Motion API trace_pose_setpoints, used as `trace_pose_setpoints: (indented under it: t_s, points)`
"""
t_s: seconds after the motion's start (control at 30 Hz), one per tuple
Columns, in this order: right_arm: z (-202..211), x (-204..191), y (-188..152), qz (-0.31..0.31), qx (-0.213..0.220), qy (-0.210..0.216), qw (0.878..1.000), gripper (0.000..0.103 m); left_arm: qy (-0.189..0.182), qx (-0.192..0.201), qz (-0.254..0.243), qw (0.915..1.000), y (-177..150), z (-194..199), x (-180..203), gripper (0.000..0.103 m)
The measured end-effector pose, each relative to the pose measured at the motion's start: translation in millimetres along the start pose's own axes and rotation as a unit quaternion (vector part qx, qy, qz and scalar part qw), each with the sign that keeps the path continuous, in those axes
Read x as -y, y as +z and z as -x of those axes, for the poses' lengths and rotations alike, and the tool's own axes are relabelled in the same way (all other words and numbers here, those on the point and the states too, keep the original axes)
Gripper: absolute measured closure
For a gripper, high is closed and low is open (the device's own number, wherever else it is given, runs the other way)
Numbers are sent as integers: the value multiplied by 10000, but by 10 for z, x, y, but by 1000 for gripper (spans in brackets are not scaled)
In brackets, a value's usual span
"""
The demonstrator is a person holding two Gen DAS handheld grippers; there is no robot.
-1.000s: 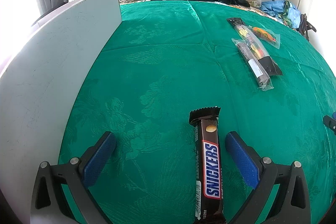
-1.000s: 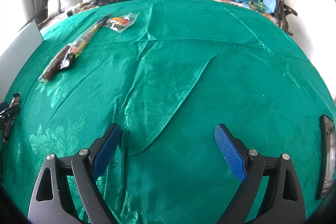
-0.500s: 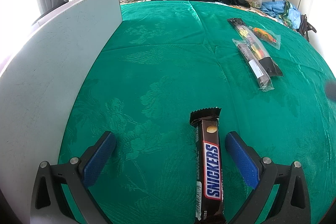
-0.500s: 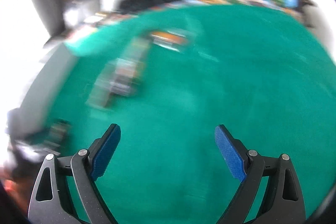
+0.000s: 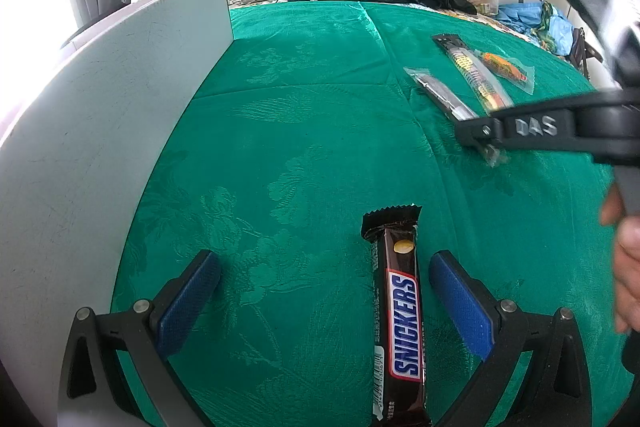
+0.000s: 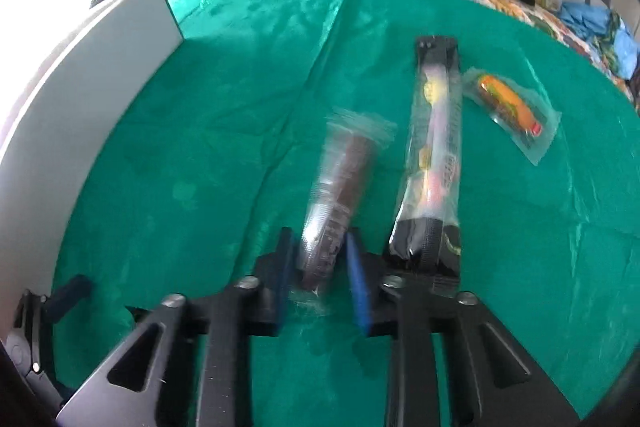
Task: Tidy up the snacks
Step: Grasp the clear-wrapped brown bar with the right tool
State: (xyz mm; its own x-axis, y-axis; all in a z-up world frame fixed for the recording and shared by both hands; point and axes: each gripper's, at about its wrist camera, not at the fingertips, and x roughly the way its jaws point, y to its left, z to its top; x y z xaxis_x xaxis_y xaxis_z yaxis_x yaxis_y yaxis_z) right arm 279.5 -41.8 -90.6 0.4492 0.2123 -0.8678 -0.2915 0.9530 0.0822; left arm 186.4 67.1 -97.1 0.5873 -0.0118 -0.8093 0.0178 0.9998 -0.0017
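Crinkly clear-wrapped brown stick (image 6: 340, 187), light and slippery, sits pinched near its end between the right gripper (image 6: 320, 267) fingers just closing.

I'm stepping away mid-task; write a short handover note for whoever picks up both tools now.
Right tool: jaws have just closed on the near end of the clear-wrapped brown stick; it still lies on the green cloth.
Left tool: open, Snickers bar lying between its fingers, not gripped.
Long black-ended packet and small orange packet lie beside the stick.
Done: nothing sorted as far as visible.
Left: all four snacks.
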Motion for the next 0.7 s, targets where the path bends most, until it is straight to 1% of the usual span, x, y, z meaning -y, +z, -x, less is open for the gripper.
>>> trace_pose_setpoints:
  t_s: [0.1, 0.2, 0.27, 0.33, 0.37, 0.43, 0.5, 0.57, 0.63, 0.67, 0.7]
  points:
    - [107, 31, -144, 181, -93, 161, 9997, 85, 0, 1, 0, 10000, -1, -2, 1, 0]
    - [316, 118, -423, 321, -91, 324, 9989, 85, 2, 1, -1, 10000, -1, -3, 1, 0]
    - [469, 260, -603, 272, -62, 401, 9988, 85, 2, 2, -1, 10000, 0, -4, 2, 0]
    - [628, 446, -818, 161, -17, 377, 9992, 85, 3, 2, -1, 10000, 2, -5, 4, 0]
    - [697, 540, -936, 84, 22, 331, 9994, 85, 2, 2, 0, 10000, -1, -4, 2, 0]
    - [801, 701, -1130, -58, 117, 82, 9999, 85, 3, 3, -1, 10000, -2, -5, 2, 0]
    - [895, 856, -1313, -182, 300, -317, 9989, 85, 4, 2, -1, 10000, -1, -5, 3, 0]
    - [919, 933, -1447, -166, 480, -685, 9964, 84, 4, 3, -1, 10000, -3, -5, 2, 0]
    - [902, 959, -1524, -215, 576, -739, 9954, 78, 3, 3, -1, 10000, -4, -5, 2, 0]
    - [871, 970, -1561, -278, 615, -670, 9955, 73, 3, 3, -1, 10000, -3, -5, 2, 0]
    - [874, 969, -1581, -295, 705, -616, 9952, 62, 3, 3, -1, 10000, -4, -6, 2, 0]
